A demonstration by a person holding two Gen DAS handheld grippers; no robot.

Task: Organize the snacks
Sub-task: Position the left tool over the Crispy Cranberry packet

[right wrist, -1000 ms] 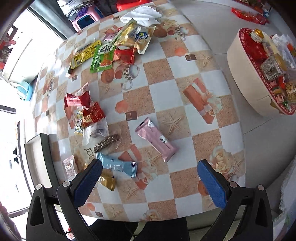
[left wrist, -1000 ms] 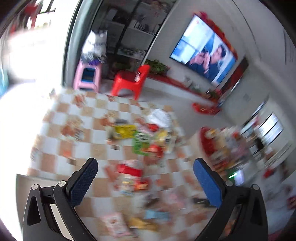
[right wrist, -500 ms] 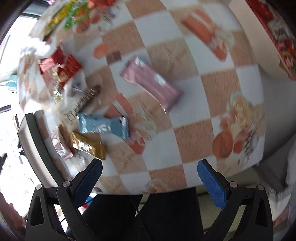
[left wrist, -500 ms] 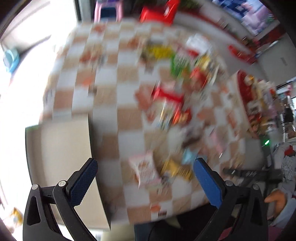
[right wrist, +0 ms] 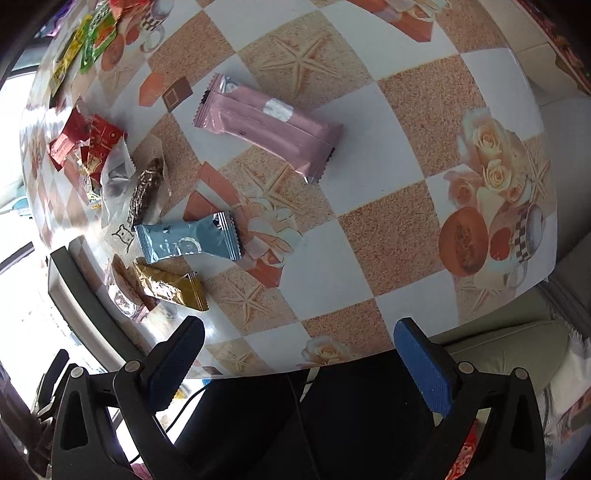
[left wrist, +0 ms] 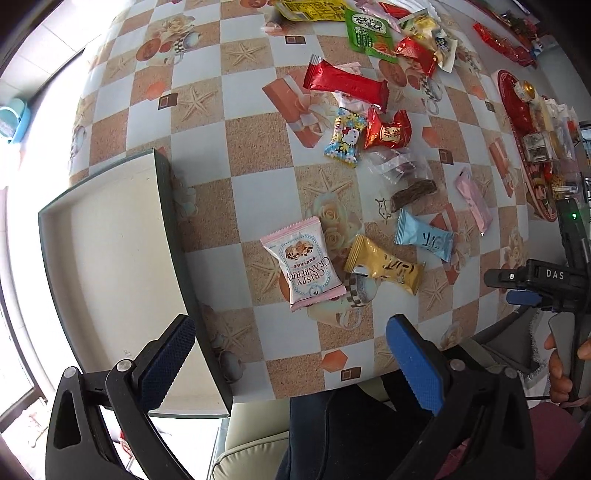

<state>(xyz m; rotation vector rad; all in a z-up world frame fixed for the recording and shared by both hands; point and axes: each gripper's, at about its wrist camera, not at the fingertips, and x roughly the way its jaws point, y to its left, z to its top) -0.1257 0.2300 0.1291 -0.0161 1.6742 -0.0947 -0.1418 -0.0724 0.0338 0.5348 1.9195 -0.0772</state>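
Several snack packets lie on a checkered table. In the left wrist view a white cranberry packet [left wrist: 308,262], a gold packet [left wrist: 382,264] and a light blue packet [left wrist: 424,238] lie near the front edge, with a red bar [left wrist: 345,85] farther back. A shallow white tray [left wrist: 107,273] with a dark rim sits at the left. My left gripper [left wrist: 291,360] is open and empty above the table's front edge. My right gripper [right wrist: 299,363] is open and empty, just in front of the pink bar [right wrist: 267,125], the light blue packet [right wrist: 188,240] and the gold packet [right wrist: 170,286].
A green packet [left wrist: 371,35] and a yellow packet [left wrist: 314,9] lie at the far side. A round red tray [left wrist: 532,136] of sweets stands off the table at the right. My lap and a cushion [right wrist: 506,350] lie below the table edge.
Both grippers have tilted down and come nearer the table's front edge. The left view swung from the room to the tray and packets. Both grippers stay open.
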